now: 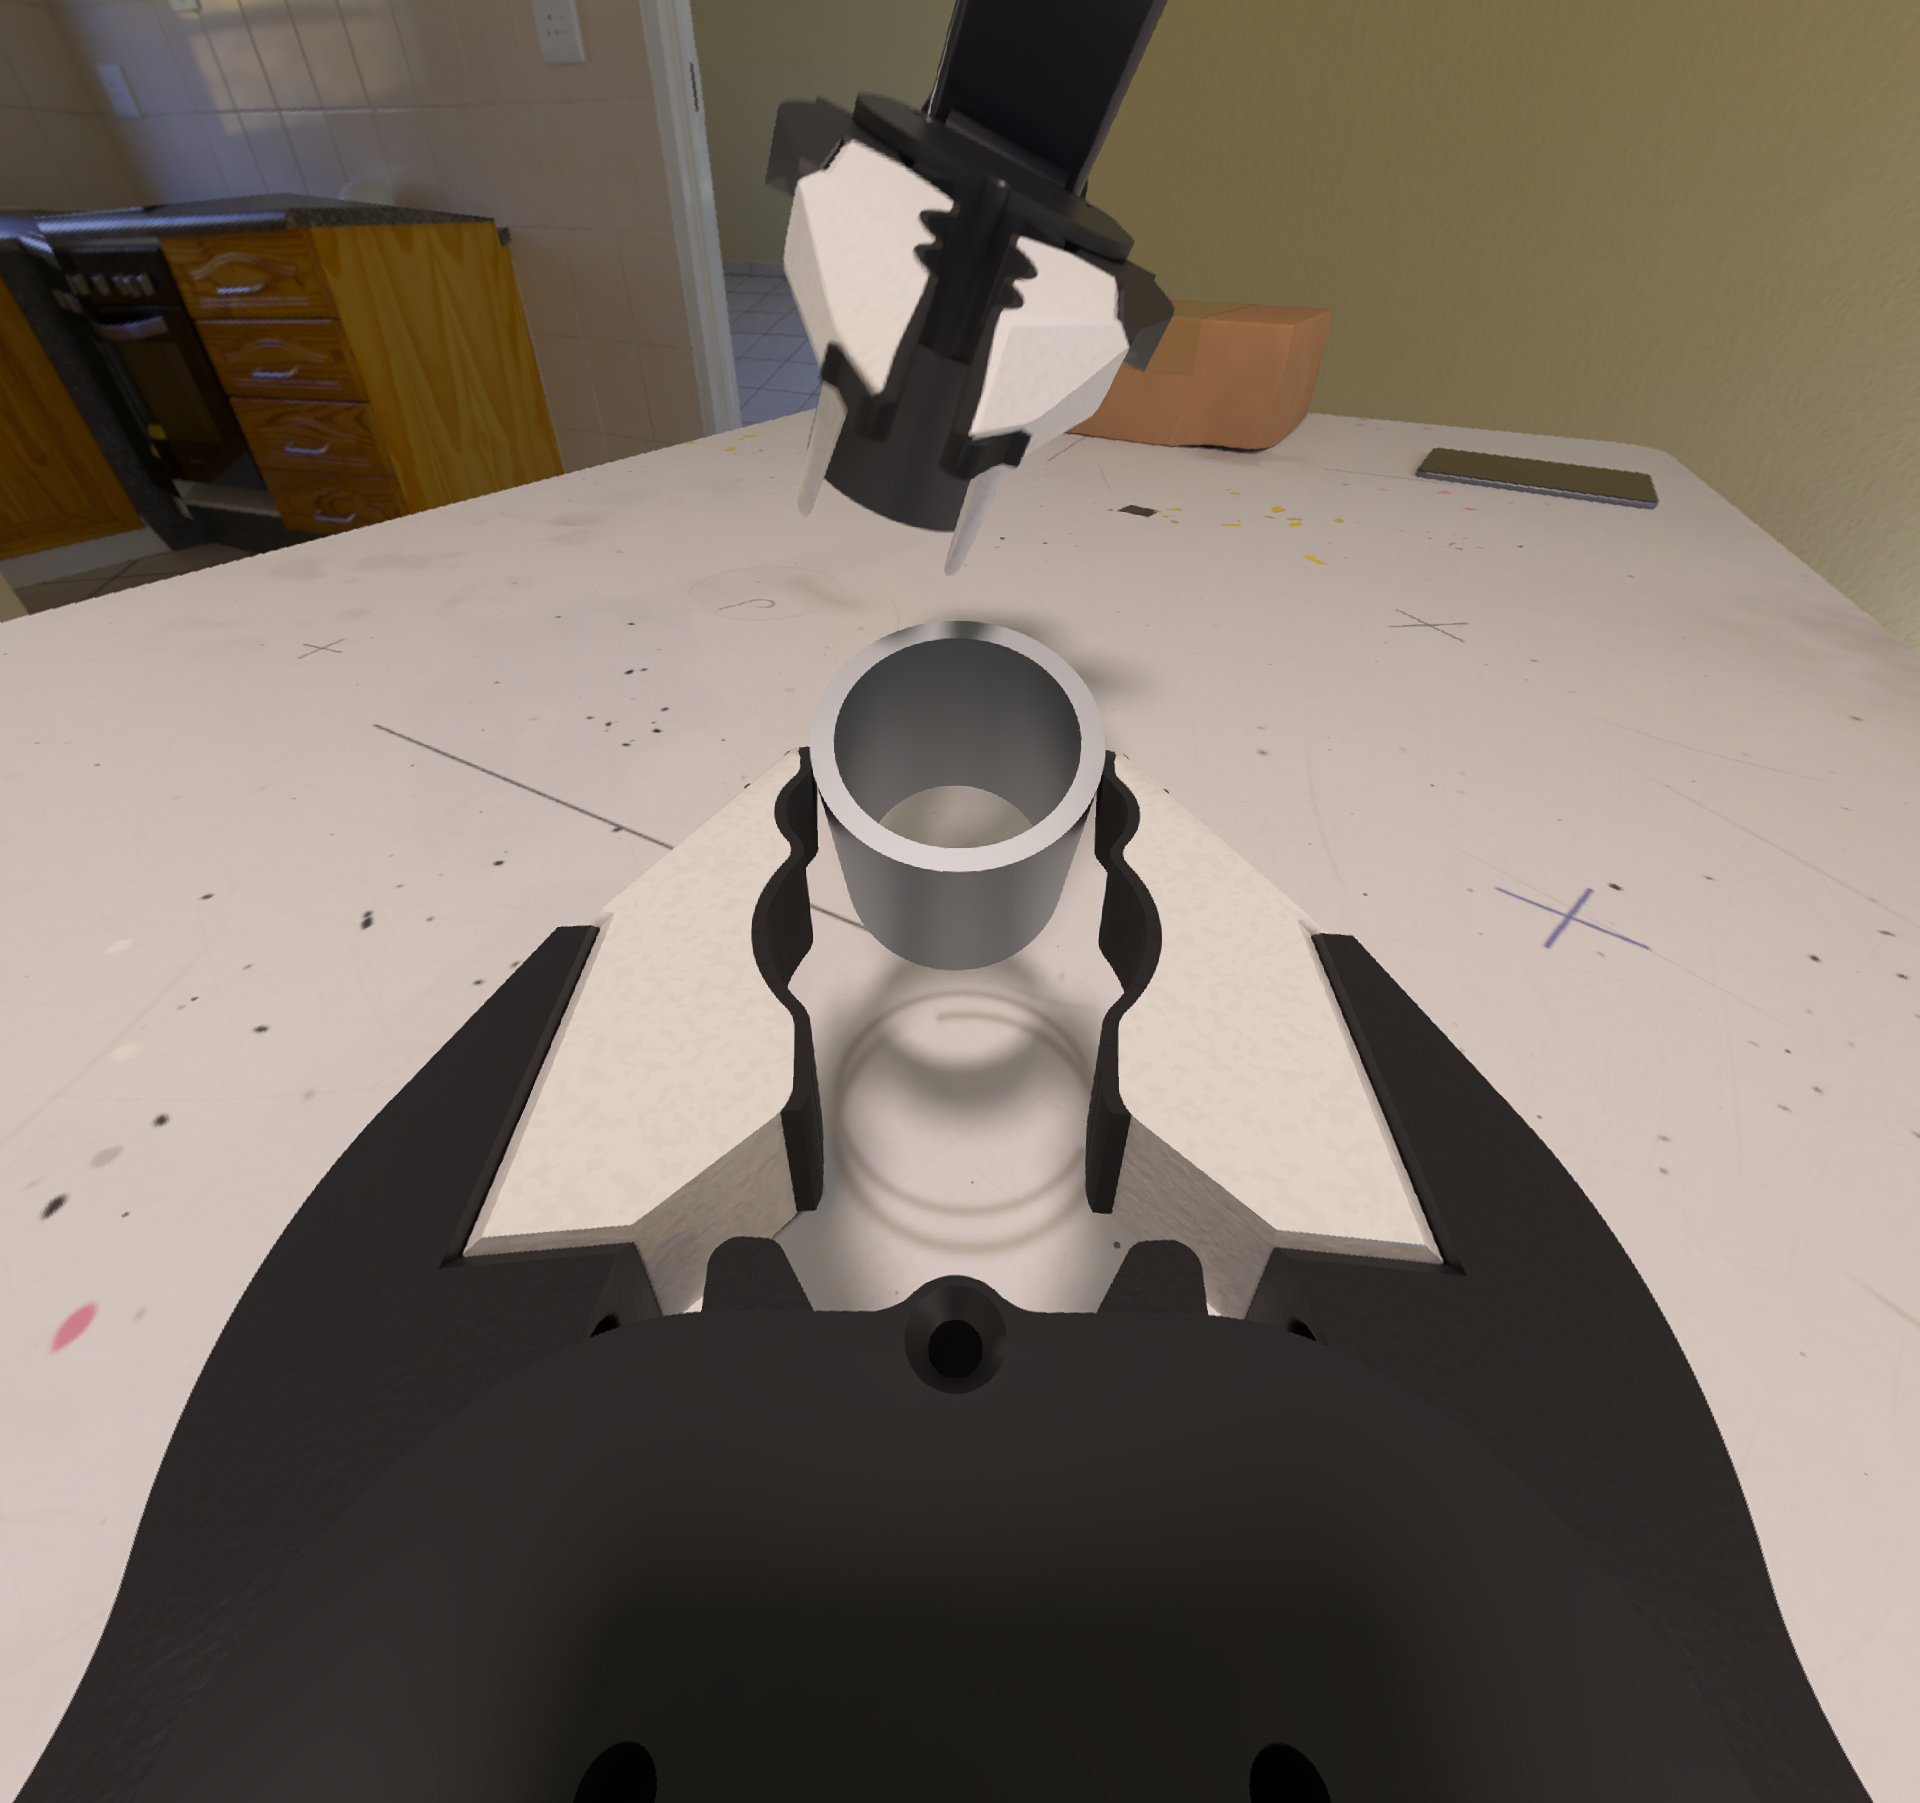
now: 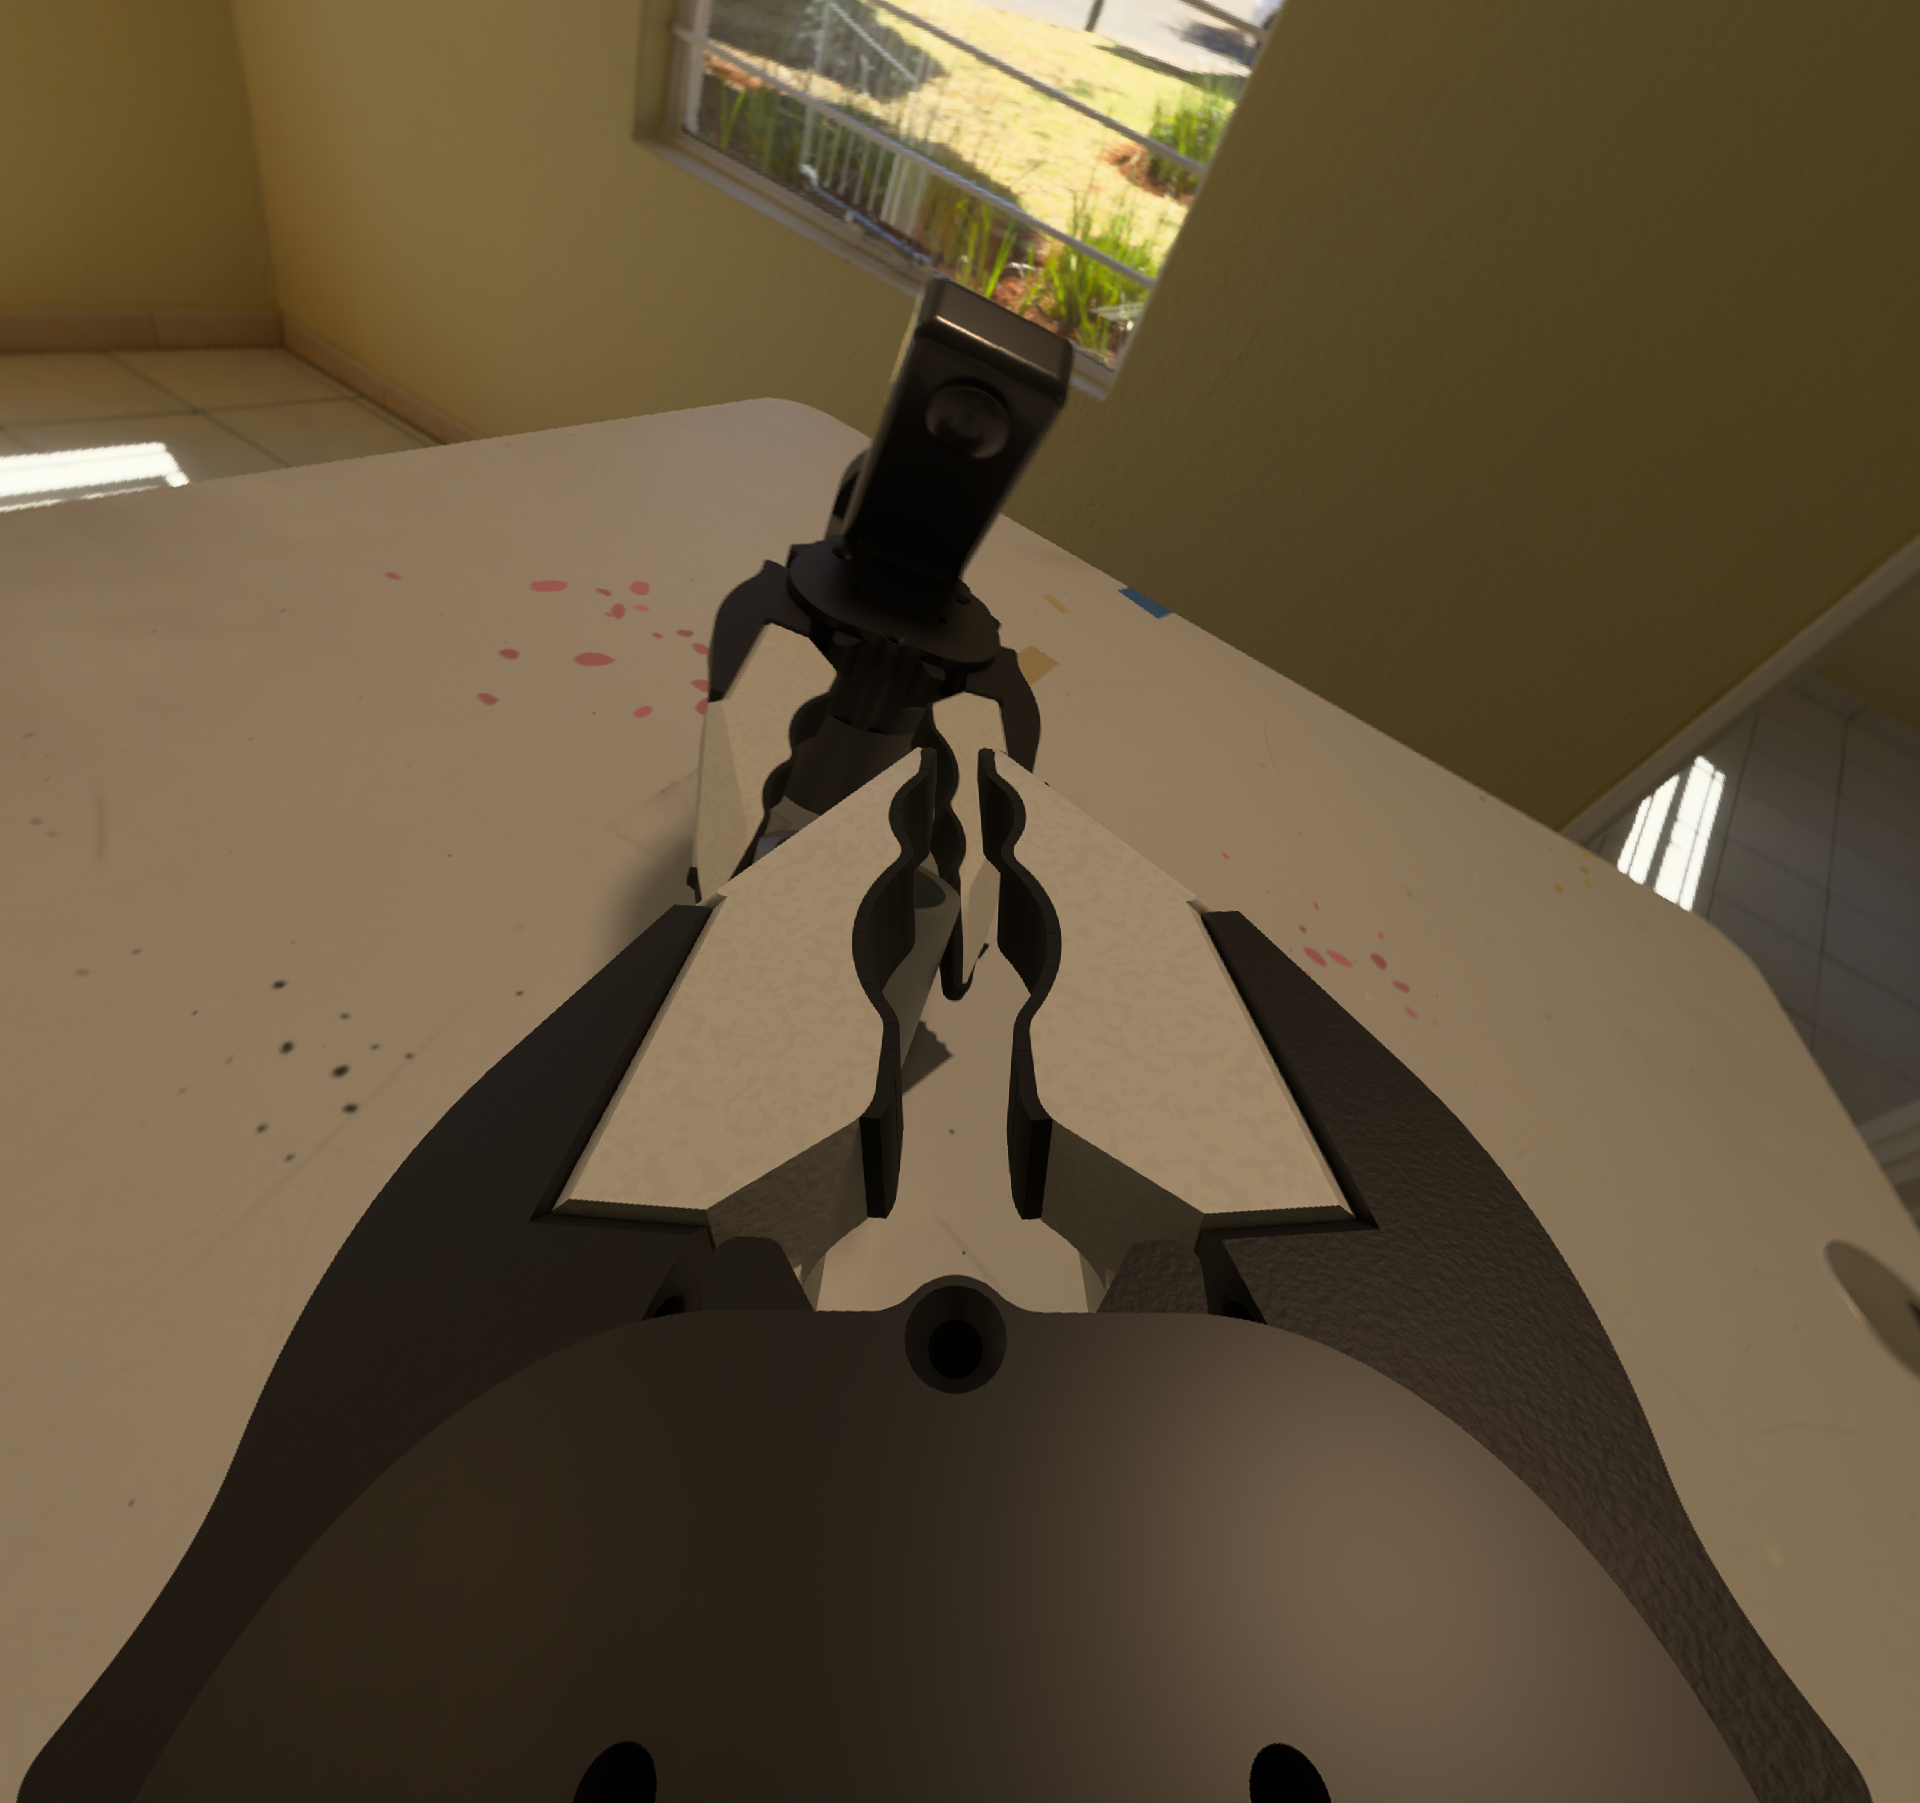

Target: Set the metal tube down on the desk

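Left gripper (image 1: 956, 797) — fingers closed against the sides of the metal tube (image 1: 956, 818), gripping it near the tips. Tube is short, grey, open end toward the camera, tilted; its lower end hangs above the desk (image 1: 416, 922), with a soft ring-shaped shadow on the surface beneath.

Right gripper (image 2: 954, 766) — fingers drawn in to a narrow gap at the tips, nothing between them. In the left wrist view it hangs just beyond the tube, above the desk, tips pointing down, apart from the tube.

From the right wrist view, the left gripper sits directly ahead, its tips partly hidden behind the right gripper's own fingers; the tube is mostly hidden there.

Desk surface: white, flecked with black, pink and yellow paint spots, pen crosses. Far edge — a cardboard box (image 1: 1226, 371) and a flat dark slab (image 1: 1538, 478), both well apart from the tube.
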`<state>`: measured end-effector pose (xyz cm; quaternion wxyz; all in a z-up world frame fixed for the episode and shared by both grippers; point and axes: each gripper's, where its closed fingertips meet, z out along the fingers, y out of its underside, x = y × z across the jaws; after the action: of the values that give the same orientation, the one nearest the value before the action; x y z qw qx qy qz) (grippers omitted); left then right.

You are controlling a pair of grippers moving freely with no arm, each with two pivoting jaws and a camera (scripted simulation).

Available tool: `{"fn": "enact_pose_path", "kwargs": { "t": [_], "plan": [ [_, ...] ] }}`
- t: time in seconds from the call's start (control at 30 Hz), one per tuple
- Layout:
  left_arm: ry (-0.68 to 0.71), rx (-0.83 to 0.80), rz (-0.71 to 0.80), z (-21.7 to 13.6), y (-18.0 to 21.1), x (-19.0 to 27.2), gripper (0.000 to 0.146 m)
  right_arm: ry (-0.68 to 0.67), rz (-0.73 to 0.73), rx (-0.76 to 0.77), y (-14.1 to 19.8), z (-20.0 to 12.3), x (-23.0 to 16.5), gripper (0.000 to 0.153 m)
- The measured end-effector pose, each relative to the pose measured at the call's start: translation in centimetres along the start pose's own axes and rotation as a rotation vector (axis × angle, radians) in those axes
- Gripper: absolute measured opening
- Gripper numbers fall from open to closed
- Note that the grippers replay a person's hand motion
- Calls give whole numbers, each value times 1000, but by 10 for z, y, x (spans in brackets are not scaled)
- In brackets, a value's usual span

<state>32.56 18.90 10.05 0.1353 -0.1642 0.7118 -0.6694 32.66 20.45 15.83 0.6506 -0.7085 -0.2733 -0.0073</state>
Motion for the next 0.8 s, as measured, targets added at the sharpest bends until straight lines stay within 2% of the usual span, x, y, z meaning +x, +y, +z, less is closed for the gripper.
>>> {"fn": "enact_pose_path", "kwargs": {
  "t": [0.2,0.37,0.6,0.8],
  "plan": [
    [-36,-11,22,-1,1,-5,54,117,143,-58,17,9,17,6],
    [-42,-33,44,0,4,-4,54,86,265,-125,27,17,13,4],
    [-44,-53,53,2,6,-4,54,41,238,-202,34,21,3,0],
    [-39,-82,64,4,10,-2,54,60,188,-255,40,19,4,0]
  ]
}}
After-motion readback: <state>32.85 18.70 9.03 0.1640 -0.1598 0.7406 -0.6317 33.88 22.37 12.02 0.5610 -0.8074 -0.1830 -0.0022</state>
